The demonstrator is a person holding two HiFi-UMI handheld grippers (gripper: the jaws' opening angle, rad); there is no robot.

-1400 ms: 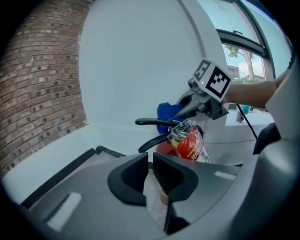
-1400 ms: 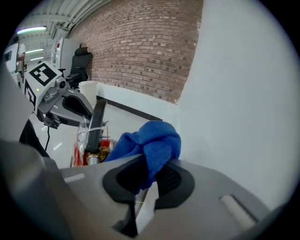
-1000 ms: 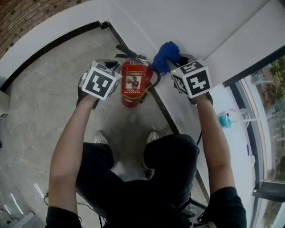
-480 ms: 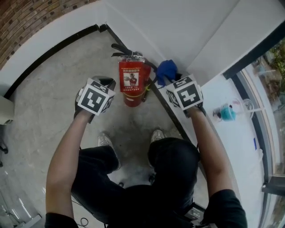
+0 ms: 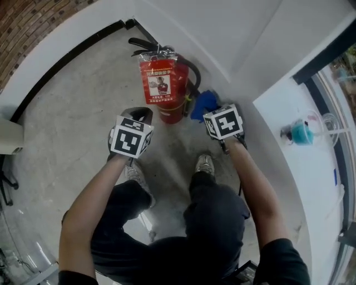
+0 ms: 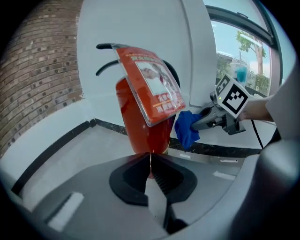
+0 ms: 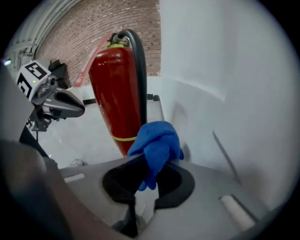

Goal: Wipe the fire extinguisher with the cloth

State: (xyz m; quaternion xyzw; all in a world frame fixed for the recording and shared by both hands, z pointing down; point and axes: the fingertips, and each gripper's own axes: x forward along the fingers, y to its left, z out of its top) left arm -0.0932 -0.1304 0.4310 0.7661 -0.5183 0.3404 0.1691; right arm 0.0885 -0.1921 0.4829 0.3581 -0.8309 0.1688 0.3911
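Observation:
A red fire extinguisher (image 5: 169, 89) stands on the floor in the wall corner, with a printed tag in a clear sleeve (image 5: 157, 78) hanging on its front. My right gripper (image 5: 208, 112) is shut on a bunched blue cloth (image 5: 203, 104), low at the cylinder's right side by the black hose (image 7: 140, 79). The cloth (image 7: 157, 143) bulges out between the jaws, just short of the cylinder (image 7: 115, 93). My left gripper (image 5: 138, 115) hovers in front of the extinguisher's base, apart from it. Its jaws have just been closing and now meet with nothing between them (image 6: 150, 161).
White walls meet behind the extinguisher, with black skirting (image 5: 67, 55) along the floor. A brick wall (image 5: 33, 16) is at the far left. The person's shoes (image 5: 204, 165) stand just below the grippers. A window ledge at the right holds a teal bottle (image 5: 301, 133).
Both grippers have dropped from beside the extinguisher's top to near its base. The right one carried the blue cloth down the right side. The extinguisher has not moved.

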